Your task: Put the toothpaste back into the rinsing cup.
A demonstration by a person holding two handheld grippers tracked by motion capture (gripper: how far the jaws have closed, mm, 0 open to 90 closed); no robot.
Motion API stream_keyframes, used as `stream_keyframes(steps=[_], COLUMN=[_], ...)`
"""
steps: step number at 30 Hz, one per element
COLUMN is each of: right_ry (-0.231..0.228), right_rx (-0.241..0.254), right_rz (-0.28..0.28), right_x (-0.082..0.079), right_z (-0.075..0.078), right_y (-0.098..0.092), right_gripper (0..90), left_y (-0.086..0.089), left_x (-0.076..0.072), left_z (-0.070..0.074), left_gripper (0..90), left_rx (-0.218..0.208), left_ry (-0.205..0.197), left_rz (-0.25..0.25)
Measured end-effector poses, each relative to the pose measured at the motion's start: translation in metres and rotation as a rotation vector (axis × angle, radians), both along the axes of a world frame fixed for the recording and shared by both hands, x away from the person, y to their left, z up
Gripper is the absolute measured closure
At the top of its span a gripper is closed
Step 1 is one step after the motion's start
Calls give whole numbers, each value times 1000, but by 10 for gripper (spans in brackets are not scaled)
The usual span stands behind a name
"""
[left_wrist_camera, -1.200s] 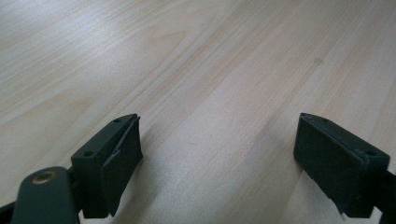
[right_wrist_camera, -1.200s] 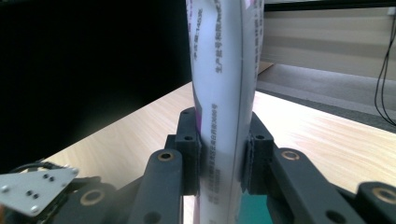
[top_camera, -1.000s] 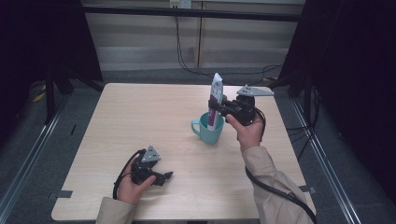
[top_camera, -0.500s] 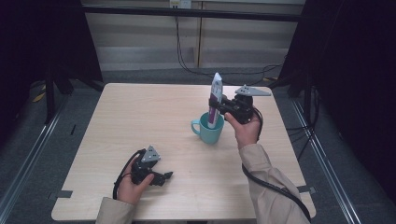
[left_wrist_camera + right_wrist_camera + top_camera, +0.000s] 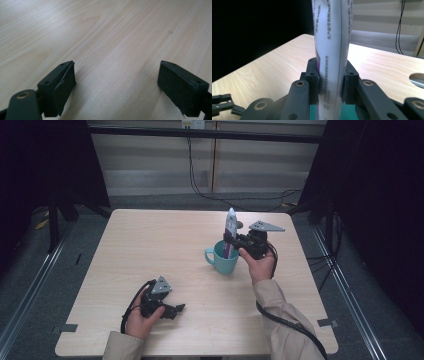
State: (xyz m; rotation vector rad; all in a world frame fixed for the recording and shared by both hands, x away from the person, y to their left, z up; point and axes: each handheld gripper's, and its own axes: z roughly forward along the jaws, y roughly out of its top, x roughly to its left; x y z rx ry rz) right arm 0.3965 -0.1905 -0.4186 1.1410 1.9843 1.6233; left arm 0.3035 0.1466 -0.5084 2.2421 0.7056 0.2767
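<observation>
I have the right gripper (image 5: 234,241) clamped on a tube (image 5: 230,227), its two black jaws pressing the tube's sides; in the right gripper view the tube (image 5: 332,50) stands upright between them, grey-white with small print down its length and a strip of purple along one side. From the high view the tube's lower end sits inside the teal mug (image 5: 223,257), and its flat crimped end points up and slightly toward the far edge of the table (image 5: 150,235). The mug stands right of the table's middle, nearer the right edge than the left, its handle turned toward the left edge. My right hand (image 5: 260,265) holds the gripper just beside the mug on its right side.

My left gripper (image 5: 172,309) rests low near the near edge of the table, left of centre and well apart from the mug. Its jaws stand wide apart with bare wood between them, as the left gripper view (image 5: 117,87) shows. A cable loops from it back toward the near edge.
</observation>
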Motion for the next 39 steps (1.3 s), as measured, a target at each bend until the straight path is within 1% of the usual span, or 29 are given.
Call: stream_keyframes(steps=[5,9,16,18,20,22,25,27,29,39], right_ry=[16,25,31,40,48,54,67,67,69,67], right_rx=[-11,-23,-44,-42,-54,-50,-64,-73,-67,-80], right_rz=[-6,-4,-10,-8,-11,-12,-8,-8,-6,0], right_x=[0,-1,-1,-1,-1,-1,0,-1,-1,-5], right_z=[-12,-17,-22,-24,-25,-27,-30,-31,-30,-29], right_y=[1,4,3,2,2,3,3,4,4,5], right_gripper=[716,715,712,709,705,697,692,691,688,679], left_y=[0,0,0,0,0,0,0,0,0,0], left_x=[0,0,0,0,0,0,0,0,0,0], left_z=[0,0,0,0,0,0,0,0,0,0], left_gripper=[144,144,145,144,145,144,144,144,144,144], left_rx=[-1,-1,0,0,-1,0,-1,-1,-1,0], left_ry=[0,0,0,0,0,0,0,0,0,0], left_rz=[0,0,0,0,0,0,0,1,1,0])
